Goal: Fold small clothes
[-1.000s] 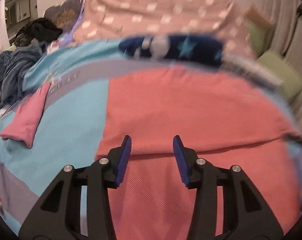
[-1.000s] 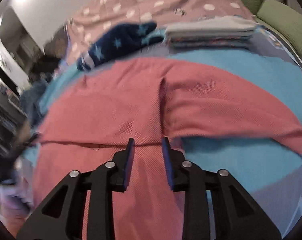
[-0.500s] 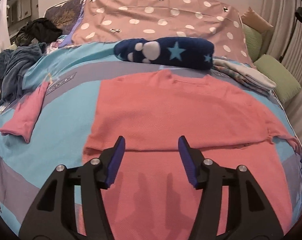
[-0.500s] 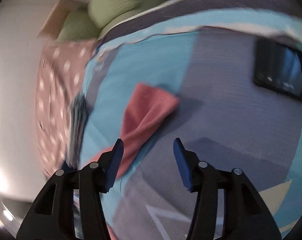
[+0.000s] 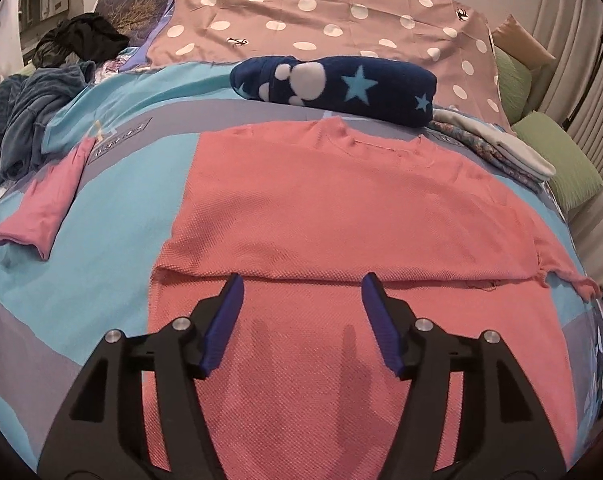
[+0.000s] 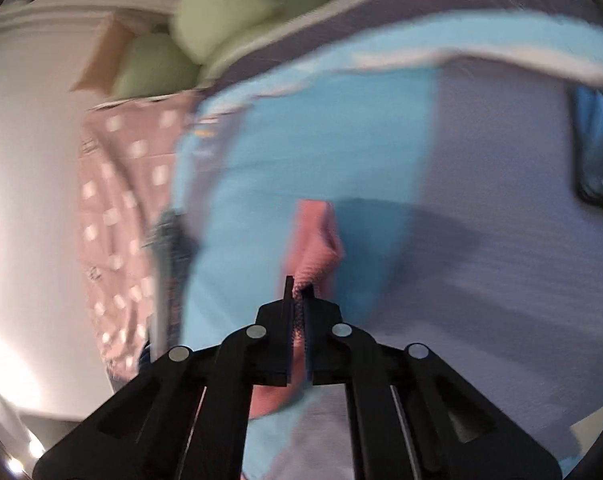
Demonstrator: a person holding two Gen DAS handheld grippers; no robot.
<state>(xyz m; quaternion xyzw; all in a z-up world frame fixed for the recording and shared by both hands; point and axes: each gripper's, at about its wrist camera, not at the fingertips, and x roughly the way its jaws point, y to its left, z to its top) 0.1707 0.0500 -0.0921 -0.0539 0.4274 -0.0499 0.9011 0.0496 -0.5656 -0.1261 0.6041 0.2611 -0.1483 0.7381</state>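
The right gripper (image 6: 299, 286) has just closed, its jaws pinched on the sleeve tip of the coral shirt (image 5: 341, 208), blue-and-grey bedspread (image 6: 481, 200) lying clear beyond it; the left gripper (image 5: 301, 292) has just been opening, jaws spread with nothing between them, over the shirt's folded-over hem edge; ahead a navy star blanket (image 5: 341, 84); to its left a folded pink garment (image 5: 45, 208).

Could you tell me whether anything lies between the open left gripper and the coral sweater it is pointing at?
Nothing visible does. The left gripper hangs open directly over the coral sweater, with only bare knit between its fingers; the navy star blanket lies beyond the collar.
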